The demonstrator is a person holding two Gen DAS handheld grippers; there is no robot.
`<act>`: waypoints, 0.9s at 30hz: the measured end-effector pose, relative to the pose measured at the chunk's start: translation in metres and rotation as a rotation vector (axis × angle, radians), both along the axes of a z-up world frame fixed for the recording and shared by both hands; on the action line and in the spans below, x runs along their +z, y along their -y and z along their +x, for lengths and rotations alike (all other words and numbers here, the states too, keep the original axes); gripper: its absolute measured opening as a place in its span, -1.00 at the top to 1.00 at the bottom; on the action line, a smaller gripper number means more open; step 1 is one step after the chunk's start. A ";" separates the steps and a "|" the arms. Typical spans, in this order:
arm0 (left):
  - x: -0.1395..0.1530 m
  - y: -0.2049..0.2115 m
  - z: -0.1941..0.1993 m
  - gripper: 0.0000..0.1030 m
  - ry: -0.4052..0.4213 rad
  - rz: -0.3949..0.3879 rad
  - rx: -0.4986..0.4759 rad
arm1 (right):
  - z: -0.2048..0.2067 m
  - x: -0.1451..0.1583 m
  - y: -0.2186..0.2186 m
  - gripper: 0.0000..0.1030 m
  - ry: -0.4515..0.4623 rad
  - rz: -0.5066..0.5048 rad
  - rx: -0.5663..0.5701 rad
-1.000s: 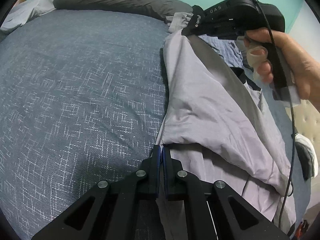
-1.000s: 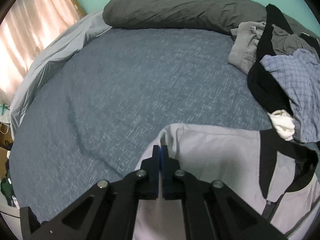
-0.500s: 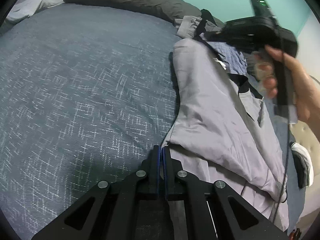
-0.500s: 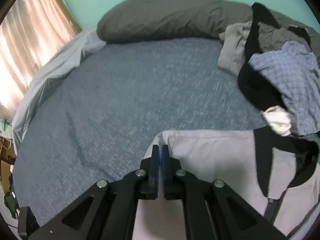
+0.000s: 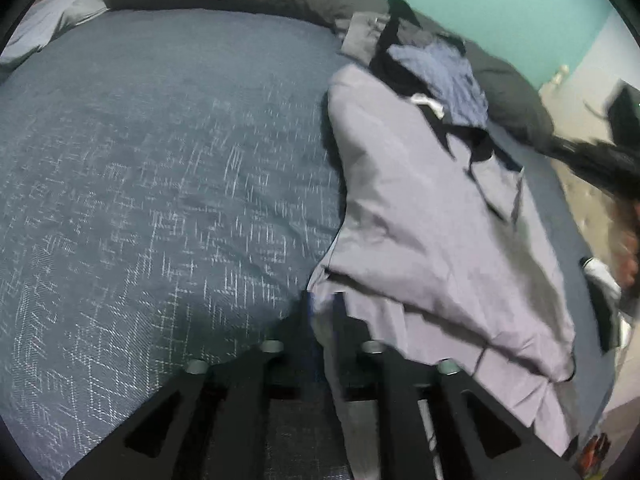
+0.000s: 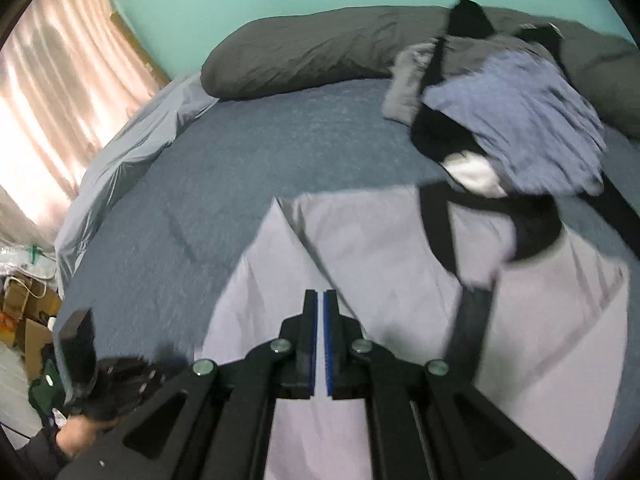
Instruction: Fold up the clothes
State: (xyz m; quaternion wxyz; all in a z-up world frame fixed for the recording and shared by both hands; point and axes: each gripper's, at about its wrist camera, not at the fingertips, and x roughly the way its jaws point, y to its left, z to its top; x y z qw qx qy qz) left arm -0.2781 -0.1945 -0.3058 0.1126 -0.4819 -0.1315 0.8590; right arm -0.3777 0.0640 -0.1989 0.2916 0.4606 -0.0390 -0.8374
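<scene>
A light grey jacket (image 5: 420,216) with black collar trim lies spread on the blue bed cover (image 5: 160,160), its near part folded over. My left gripper (image 5: 323,308) has its jaws slightly apart with the jacket's corner edge between them. In the right wrist view the jacket (image 6: 380,248) lies flat below my right gripper (image 6: 320,304), whose jaws are nearly closed with a narrow gap and hold nothing; it hovers above the cloth. The right gripper shows blurred at the far right edge of the left wrist view (image 5: 600,156).
A pile of unfolded clothes (image 6: 500,112), with a blue checked shirt on top, sits at the head of the bed by dark grey pillows (image 6: 320,56). A pale sheet (image 6: 128,152) hangs at the bed's left side; boxes (image 6: 28,312) stand on the floor.
My right gripper let go of the jacket's upper corner and pulled back and up. The jacket now lies flat. My left gripper's jaws have opened a little around the lower corner.
</scene>
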 end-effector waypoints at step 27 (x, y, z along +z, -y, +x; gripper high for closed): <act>0.002 0.001 -0.012 0.94 -0.042 -0.132 -0.047 | 0.164 -0.079 -0.192 0.95 0.168 -0.035 -0.234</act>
